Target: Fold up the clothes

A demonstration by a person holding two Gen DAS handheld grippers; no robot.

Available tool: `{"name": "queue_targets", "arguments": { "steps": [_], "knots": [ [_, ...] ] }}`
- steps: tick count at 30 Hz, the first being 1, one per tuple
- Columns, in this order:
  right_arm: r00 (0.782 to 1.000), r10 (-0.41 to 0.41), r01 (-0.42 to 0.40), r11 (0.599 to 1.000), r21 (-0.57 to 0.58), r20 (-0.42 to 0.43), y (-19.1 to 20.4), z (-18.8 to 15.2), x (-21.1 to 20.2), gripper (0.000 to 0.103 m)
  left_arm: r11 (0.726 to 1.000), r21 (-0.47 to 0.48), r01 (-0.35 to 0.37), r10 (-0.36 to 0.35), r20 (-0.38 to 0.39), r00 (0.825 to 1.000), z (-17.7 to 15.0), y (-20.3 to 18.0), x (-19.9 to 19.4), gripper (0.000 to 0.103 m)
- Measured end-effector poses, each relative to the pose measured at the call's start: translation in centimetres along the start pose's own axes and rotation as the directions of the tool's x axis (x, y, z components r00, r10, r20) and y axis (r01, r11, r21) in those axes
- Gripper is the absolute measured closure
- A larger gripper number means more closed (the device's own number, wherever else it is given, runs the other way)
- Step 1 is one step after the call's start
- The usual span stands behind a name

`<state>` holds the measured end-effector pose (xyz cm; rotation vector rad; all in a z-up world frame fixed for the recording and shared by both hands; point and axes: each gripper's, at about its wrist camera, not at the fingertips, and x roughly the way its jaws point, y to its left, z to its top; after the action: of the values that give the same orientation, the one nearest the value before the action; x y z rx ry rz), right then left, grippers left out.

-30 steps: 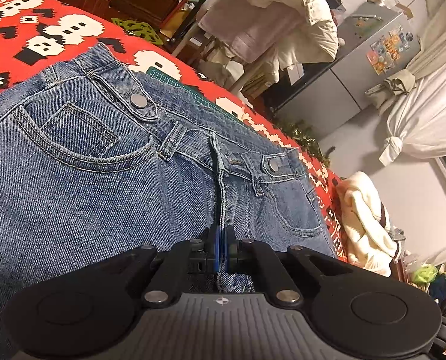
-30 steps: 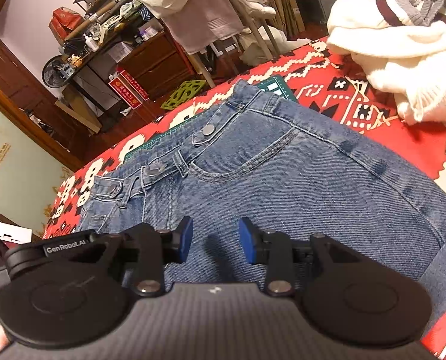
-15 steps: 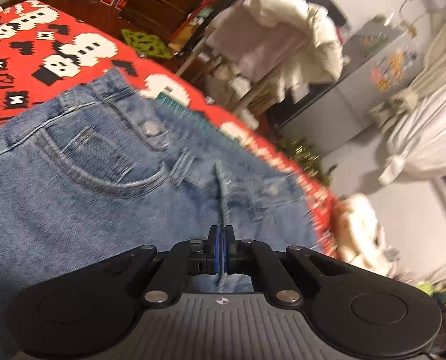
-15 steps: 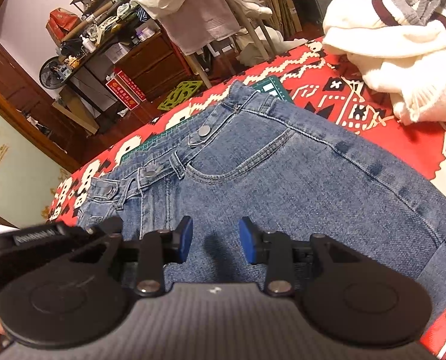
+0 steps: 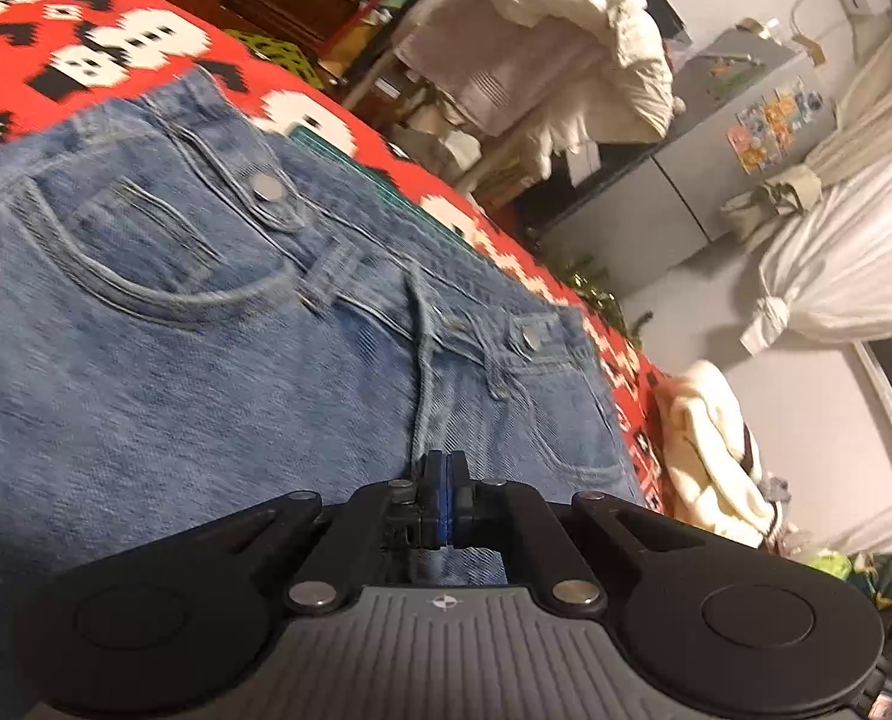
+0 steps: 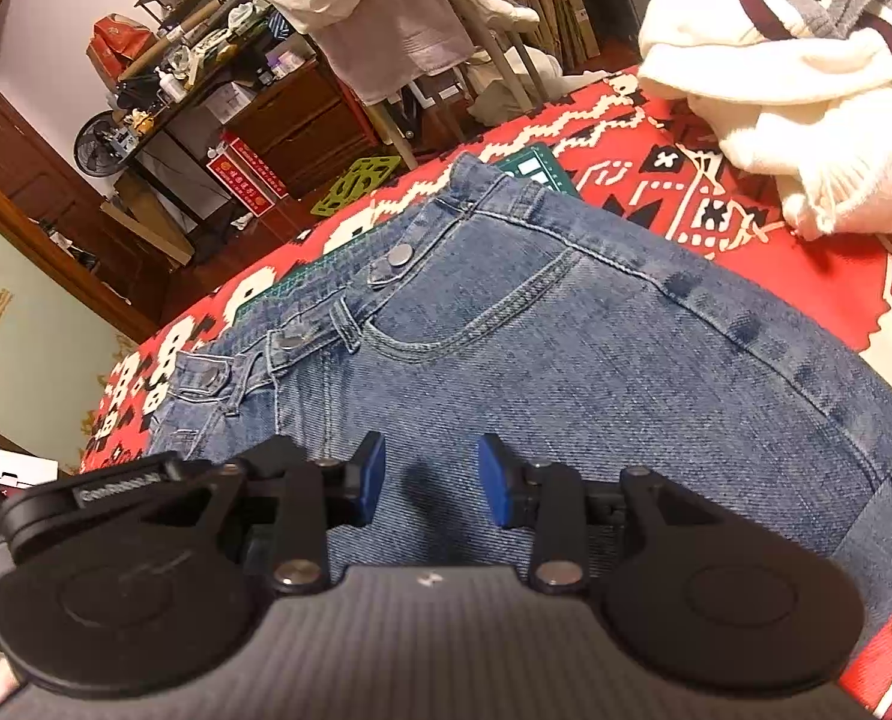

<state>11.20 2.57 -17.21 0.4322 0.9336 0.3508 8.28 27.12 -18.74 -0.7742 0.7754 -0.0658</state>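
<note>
Blue jeans (image 5: 206, 390) lie front side up on a red patterned cloth (image 5: 86, 48), waistband toward the far edge. My left gripper (image 5: 443, 480) is shut, pinching the denim at the lower end of the fly seam. In the right wrist view the same jeans (image 6: 596, 360) spread under my right gripper (image 6: 431, 480), which is open just above the thigh area with nothing between its blue pads (image 6: 497, 480). The left gripper's black body (image 6: 116, 480) shows at the left edge of that view.
A cream sweater (image 6: 806, 90) is heaped on the cloth (image 6: 716, 192) to the right of the jeans. A green cutting mat (image 6: 530, 165) peeks out beyond the waistband. Past the table stand a clothes-draped chair (image 5: 536, 60), wooden drawers and cluttered shelves.
The left gripper's pads have closed tighter on the fly seam and its view has swung, with motion blur. The right gripper has stayed open and crept slightly along the jeans.
</note>
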Motion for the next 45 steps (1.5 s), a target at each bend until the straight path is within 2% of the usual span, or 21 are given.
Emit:
{"name": "queue_targets", "arguments": {
  "steps": [4, 7, 9, 11, 13, 14, 19, 24, 31, 37, 40, 43, 45],
  "knots": [
    [1.000, -0.004, 0.004, 1.000, 0.006, -0.005, -0.2, -0.3, 0.2, 0.064, 0.999, -0.006, -0.041, 0.041, -0.002, 0.999, 0.4, 1.0, -0.1, 0.101],
    [1.000, -0.007, 0.007, 1.000, 0.000, -0.005, 0.0, -0.3, 0.1, 0.064, 0.998, -0.061, -0.016, 0.015, -0.004, 1.000, 0.7, 2.0, -0.3, 0.102],
    [1.000, -0.007, 0.007, 1.000, 0.001, -0.005, 0.0, -0.4, 0.1, 0.064, 0.998, -0.067, 0.012, -0.011, 0.020, 1.000, 0.9, 2.0, -0.8, 0.102],
    [1.000, -0.006, 0.006, 1.000, 0.000, -0.005, 0.0, -0.3, 0.1, 0.064, 0.993, -0.083, 0.081, -0.078, 0.038, 0.996, 1.1, 1.7, -1.2, 0.102],
    [1.000, -0.006, 0.006, 1.000, 0.000, -0.006, 0.0, -0.3, 0.1, 0.064, 0.985, -0.088, 0.150, -0.148, 0.022, 0.989, 1.1, 1.2, -1.0, 0.102],
    [1.000, -0.006, 0.006, 1.000, 0.000, -0.006, 0.0, -0.4, 0.1, 0.064, 0.986, -0.075, 0.151, -0.151, 0.002, 0.988, 0.8, 0.8, -0.7, 0.102],
    [1.000, -0.008, 0.008, 1.000, -0.005, -0.008, 0.0, -0.3, 0.2, 0.064, 0.998, -0.001, 0.057, -0.057, -0.059, 0.997, -0.1, -0.1, 0.6, 0.102],
    [1.000, -0.011, 0.011, 1.000, -0.006, -0.011, -0.1, -0.3, 0.2, 0.065, 0.999, -0.012, 0.046, -0.047, -0.068, 0.997, -0.2, 0.9, 0.1, 0.101],
    [0.999, -0.034, 0.034, 0.999, -0.020, -0.019, 0.2, -0.2, -0.3, 0.063, 0.999, 0.002, 0.037, -0.037, -0.073, 0.997, -0.6, 0.5, -1.0, 0.101],
    [0.998, -0.052, 0.049, 0.996, -0.074, -0.036, 1.8, -0.9, -2.6, 0.062, 0.999, 0.025, 0.026, -0.024, -0.067, 0.997, -1.0, 0.0, -4.0, 0.101],
    [0.992, -0.103, 0.090, 0.984, -0.156, -0.072, 3.3, -1.9, -3.9, 0.058, 0.999, 0.039, 0.022, -0.020, -0.070, 0.997, -1.9, 0.0, -5.7, 0.101],
    [0.989, -0.127, 0.107, 0.967, -0.232, -0.075, 4.0, -3.1, -5.4, 0.051, 0.999, 0.050, -0.017, 0.020, -0.067, 0.998, -3.6, 0.7, -7.8, 0.099],
    [0.990, -0.126, 0.109, 0.965, -0.237, -0.058, 3.9, -3.9, -6.7, 0.047, 0.999, 0.036, -0.036, 0.038, -0.063, 0.997, -4.4, 1.0, -9.5, 0.099]
  ]
}}
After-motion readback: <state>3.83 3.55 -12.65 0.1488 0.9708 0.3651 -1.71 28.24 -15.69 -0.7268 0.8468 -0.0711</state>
